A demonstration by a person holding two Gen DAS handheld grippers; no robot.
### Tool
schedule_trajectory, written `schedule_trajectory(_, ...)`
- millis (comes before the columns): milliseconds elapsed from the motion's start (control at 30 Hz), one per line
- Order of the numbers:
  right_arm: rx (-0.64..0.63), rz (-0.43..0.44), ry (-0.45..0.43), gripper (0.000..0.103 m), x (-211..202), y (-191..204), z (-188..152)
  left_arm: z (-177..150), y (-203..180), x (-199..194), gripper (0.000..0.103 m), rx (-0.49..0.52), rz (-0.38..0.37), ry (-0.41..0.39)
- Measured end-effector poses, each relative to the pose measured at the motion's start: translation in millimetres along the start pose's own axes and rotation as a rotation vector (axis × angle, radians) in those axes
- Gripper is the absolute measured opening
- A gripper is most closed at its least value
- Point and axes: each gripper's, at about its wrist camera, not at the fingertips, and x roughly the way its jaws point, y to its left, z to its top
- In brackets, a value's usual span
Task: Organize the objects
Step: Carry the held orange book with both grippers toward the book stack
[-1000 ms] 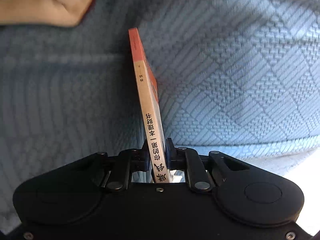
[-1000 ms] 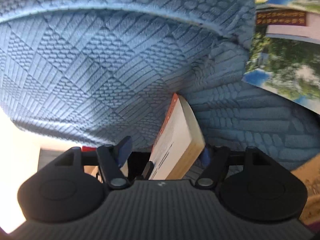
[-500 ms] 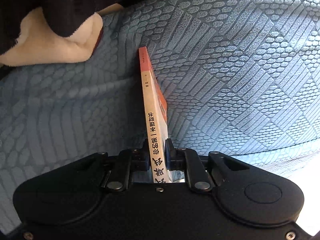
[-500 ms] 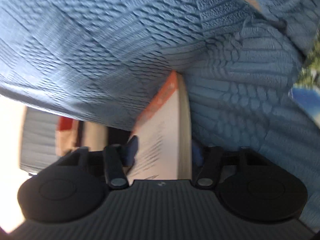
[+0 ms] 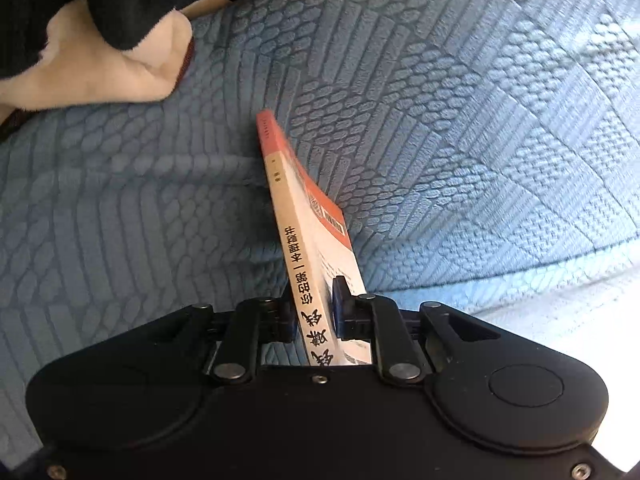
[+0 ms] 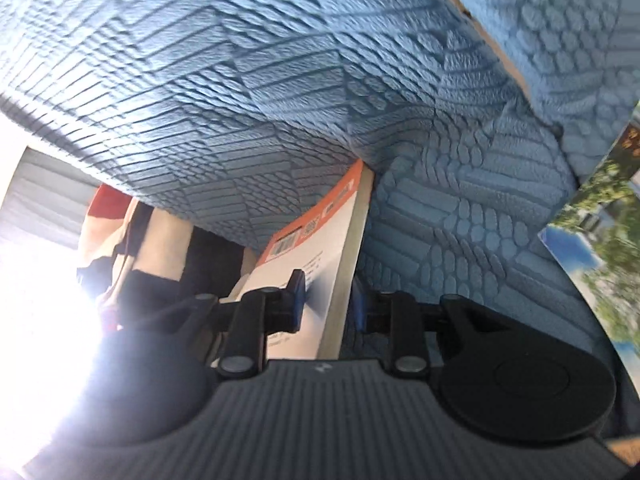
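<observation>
In the left wrist view, an orange-and-white book point(image 5: 298, 224) with black characters on its spine stands on edge against the blue textured sofa cushion point(image 5: 460, 128). My left gripper point(image 5: 314, 308) clamps its near end; the jaws are easing open slightly, with the pads still on the book. In the right wrist view, an orange-and-white book point(image 6: 320, 248) with barcodes on its cover leans between my right gripper's point(image 6: 328, 304) fingers. Those jaws are closing and the pads meet its cover and page edge. I cannot tell whether it is the same book.
Black and cream fleece fabric point(image 5: 100, 40) lies on the cushion at the upper left. A picture-covered book point(image 6: 596, 220) sticks in from the right of the right wrist view. Clothing in black, cream and red point(image 6: 132, 248) shows below the sofa cushion point(image 6: 280, 80), beside strong glare.
The right jaws have closed in on the book while the right wrist rolled. In the left view the book has tilted rightward, and the black and cream fabric has come further into view.
</observation>
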Motion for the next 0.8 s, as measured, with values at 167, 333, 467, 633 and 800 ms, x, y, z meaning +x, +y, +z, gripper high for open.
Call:
schedule_trajectory(167,-0.047,-0.024,-0.019,0.027,-26,13,-15,-16,-6,-13,0.016,0.025,-0.008,0.018)
schedule_trajectory(333,-0.063,-0.024,-0.041,0.027,-56,20,-28,-39,-25,-23,0.017,0.09,-0.002,0.008)
schedule_trajectory(467,-0.087,-0.036,-0.06,0.027,-80,27,-41,-56,-38,-28,0.017,0.1,-0.007,0.018)
schedule_trajectory(633,-0.071,-0.026,-0.085,0.027,-111,33,-58,-78,-56,-45,0.017,0.131,-0.003,0.03)
schedule_trajectory(800,-0.071,-0.002,-0.11,0.027,-143,47,-70,-99,-86,-64,0.017,0.193,0.0,0.028)
